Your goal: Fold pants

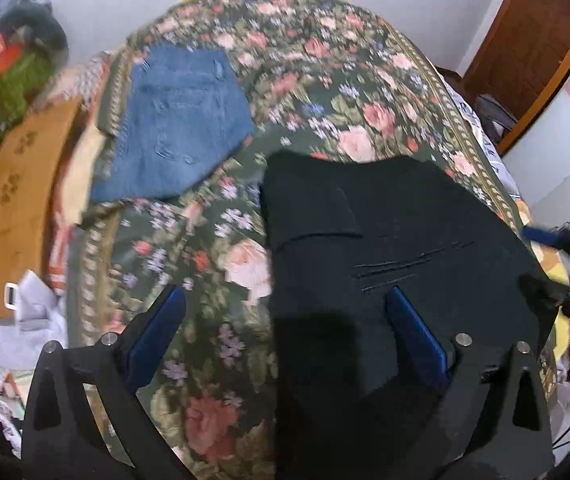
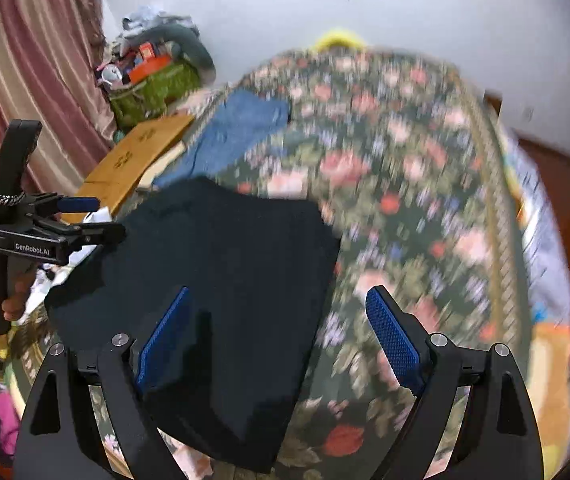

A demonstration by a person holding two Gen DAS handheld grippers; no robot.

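Observation:
Dark navy pants point(image 1: 389, 248) lie folded flat on the floral bedspread point(image 1: 325, 92); they also show in the right wrist view point(image 2: 221, 280). My left gripper point(image 1: 285, 292) is open and empty, hovering over the pants' left edge, its right finger above the fabric. My right gripper point(image 2: 277, 292) is open and empty over the pants' right edge. The left gripper also shows from the side in the right wrist view point(image 2: 81, 216), at the pants' far left corner. Folded blue jeans point(image 1: 177, 128) lie further back on the bed.
A brown cardboard sheet point(image 1: 21, 200) and a green bag of clutter point(image 2: 153, 88) sit left of the bed. A pink curtain point(image 2: 33, 60) hangs at the left. A wooden door frame point(image 1: 525, 52) stands at the right.

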